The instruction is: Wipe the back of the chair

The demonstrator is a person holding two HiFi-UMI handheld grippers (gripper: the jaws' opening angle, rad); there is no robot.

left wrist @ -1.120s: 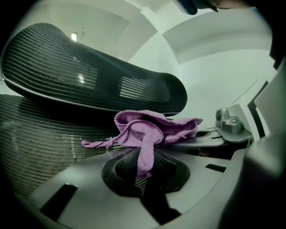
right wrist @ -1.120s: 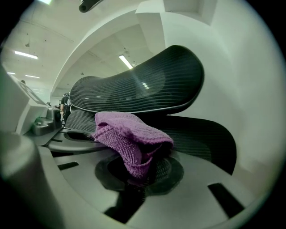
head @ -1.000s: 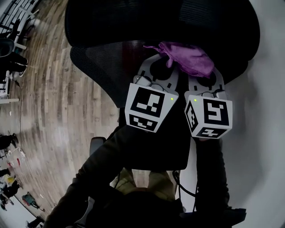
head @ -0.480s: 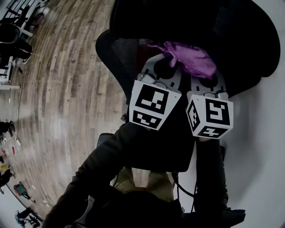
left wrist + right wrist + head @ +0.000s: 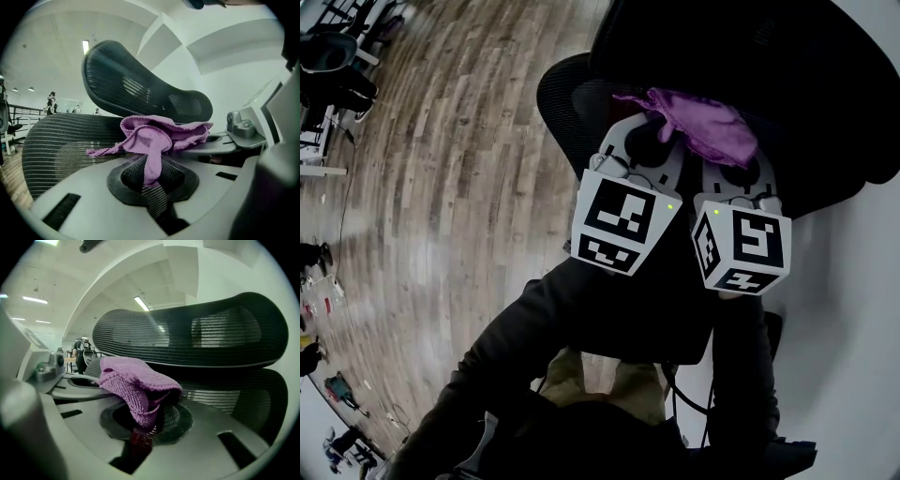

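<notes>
At the top of the chair back [image 5: 61, 145], just under the headrest [image 5: 140, 89]: black mesh, curved, seen from behind. In the head view the chair back [image 5: 572, 108] fills the top of frame, dark.

Purple cloth [image 5: 159, 136] is bunched up right at the mesh. One loose edge trails left onto or just over the back; can't tell whether it's in real contact. In the head view the cloth [image 5: 698, 122] sits on top of both gripper noses.

Left gripper [image 5: 152, 180]: jaws closed, pinching a hanging fold of the cloth between the pads.
Right gripper [image 5: 145, 425]: jaws closed on the other end of the cloth [image 5: 136, 385], which is humped over them. The headrest [image 5: 187, 338] is above, and the back's mesh is below and to the right.

Both grippers are side by side, nearly touching, and aimed at the chair: left gripper [image 5: 645, 131], right gripper [image 5: 729, 150]. Their marker cubes face the head camera.

Dark sleeves [image 5: 534, 347] run down to the bottom of frame. Wood plank floor [image 5: 441, 187] is on the left, with a plain white surface [image 5: 853, 328] on the right. There are people and furniture far off at the left edge, too small to read.
</notes>
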